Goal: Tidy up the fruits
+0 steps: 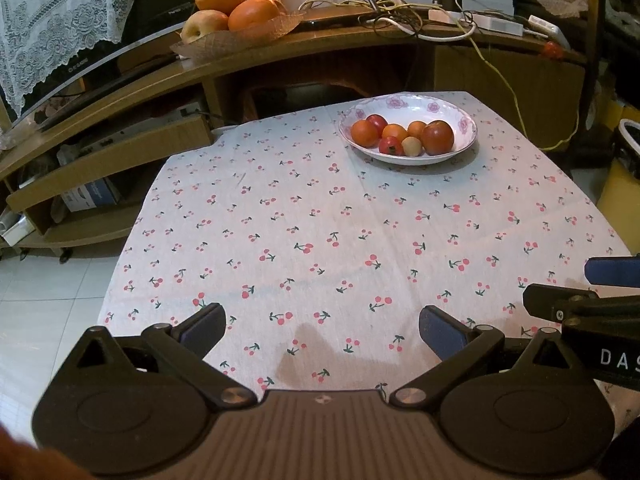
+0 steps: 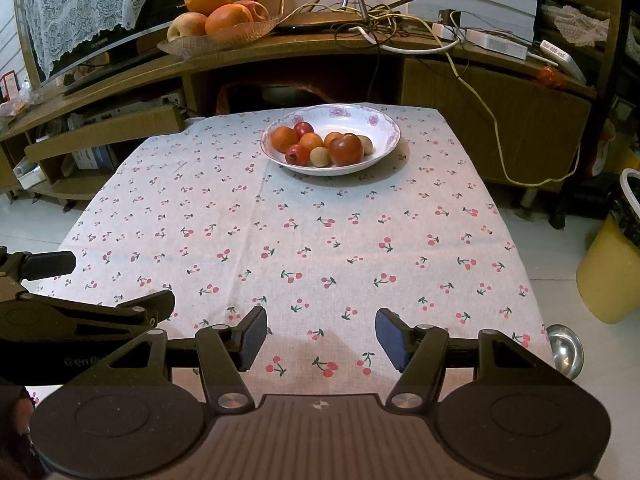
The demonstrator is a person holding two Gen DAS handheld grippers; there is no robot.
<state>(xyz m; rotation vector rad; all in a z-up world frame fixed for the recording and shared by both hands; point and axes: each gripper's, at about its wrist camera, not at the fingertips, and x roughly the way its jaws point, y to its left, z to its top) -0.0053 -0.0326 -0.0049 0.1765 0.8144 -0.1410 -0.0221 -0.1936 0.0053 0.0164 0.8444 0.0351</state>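
Both tools, left (image 1: 322, 330) and right (image 2: 321, 338), are hovering wide open and empty over the near bench (image 2: 320, 248); the fruits (image 2: 320, 146) are sitting gathered in the plate (image 2: 384, 124) far ahead, fitting either sorting's start or finish.

Wooden shelving (image 1: 304, 46), white tiled floor (image 1: 52, 280)

A white cloth (image 1: 320, 216) dotted with red cherries on green stems covers the worktop. The white bowl (image 2: 384, 124) carries pink flowers round its rim, and inside sit orange, red and pale yellow fruits (image 2: 316, 145). Black claws show blue pads (image 2: 394, 340). A yellow bin (image 2: 608, 280) stands on white floor tiles.
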